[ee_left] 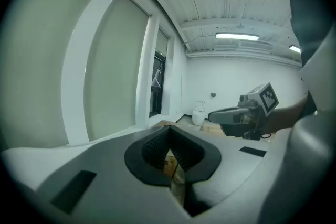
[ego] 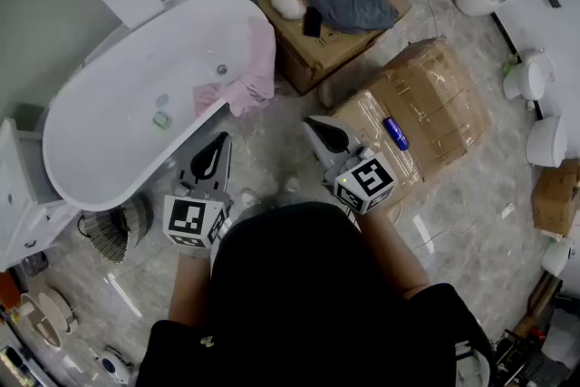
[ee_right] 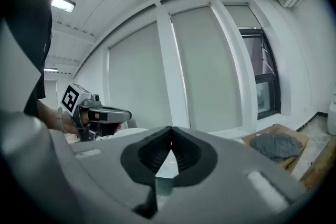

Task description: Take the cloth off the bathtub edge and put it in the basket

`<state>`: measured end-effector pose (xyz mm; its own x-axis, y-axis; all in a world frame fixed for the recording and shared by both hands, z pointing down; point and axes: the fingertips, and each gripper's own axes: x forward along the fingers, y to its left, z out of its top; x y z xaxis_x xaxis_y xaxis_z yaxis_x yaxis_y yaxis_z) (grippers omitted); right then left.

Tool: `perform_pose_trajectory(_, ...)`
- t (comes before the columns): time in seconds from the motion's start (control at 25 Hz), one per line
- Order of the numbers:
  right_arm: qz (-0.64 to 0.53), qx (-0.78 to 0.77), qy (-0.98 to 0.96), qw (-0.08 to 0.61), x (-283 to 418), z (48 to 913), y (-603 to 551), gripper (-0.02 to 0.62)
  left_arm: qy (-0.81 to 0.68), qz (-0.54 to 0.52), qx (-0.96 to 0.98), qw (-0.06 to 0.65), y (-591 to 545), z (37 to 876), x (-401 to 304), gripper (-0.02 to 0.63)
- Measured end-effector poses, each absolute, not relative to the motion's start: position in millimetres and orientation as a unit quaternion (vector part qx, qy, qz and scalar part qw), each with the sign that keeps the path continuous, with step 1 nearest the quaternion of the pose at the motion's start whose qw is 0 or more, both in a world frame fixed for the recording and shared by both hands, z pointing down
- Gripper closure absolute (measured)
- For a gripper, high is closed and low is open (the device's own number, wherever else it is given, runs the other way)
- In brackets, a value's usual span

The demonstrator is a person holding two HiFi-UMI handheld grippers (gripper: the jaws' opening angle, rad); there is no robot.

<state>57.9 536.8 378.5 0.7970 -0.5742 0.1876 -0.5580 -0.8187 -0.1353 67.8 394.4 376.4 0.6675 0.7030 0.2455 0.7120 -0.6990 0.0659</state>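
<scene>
You're standing over the white bathtub (ego: 118,104), the biggest thing in the head view, stretched across the left of the floor (ego: 272,149). To its right are two cardboard boxes: the taped box (ego: 435,95) just ahead of your right hand, and the open box (ego: 313,50) beyond it with a grey bundle (ego: 352,3) on top.

The pink cloth (ego: 246,77) is draped over the tub's edge on the side facing the boxes, part inside and part hanging outside. Only the head view shows it clearly; neither gripper view does. The woven basket (ego: 116,231) lies on the floor by the tub's near end, to your left, well apart from the cloth.

Your left claw (ego: 219,145) points toward the tub, short of the cloth and not touching it. Its own view shows the jaws pressed together with nothing between them, and it looks past them to a window wall, a toilet (ee_left: 198,112) and your other gripper.

Your right claw (ego: 317,127) hovers near the taped box — jaws pressed together, empty. Its view catches the grey bundle off to the right.

Smallest of all, a blue object (ego: 396,133) lies on the taped box.
</scene>
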Motion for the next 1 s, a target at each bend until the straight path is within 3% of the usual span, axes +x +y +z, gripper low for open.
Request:
perform_pose_trajectory(0.76,-0.145,-0.930,0.327,0.083,109,412,579,0.597,-0.347,-0.167,-0.923,0.022,429,401,96,0.594)
perform_pose_trajectory(0.84,-0.151,-0.929,0.329,0.081,125,415,571,0.553,-0.346,-0.169,-0.923,0.021,420,404,111,0.594)
perform_pose_trajectory(1.0,-0.162,-0.928,0.324,0.081,166,422,548,0.549,-0.345,-0.170,-0.923,0.015,392,408,151,0.594)
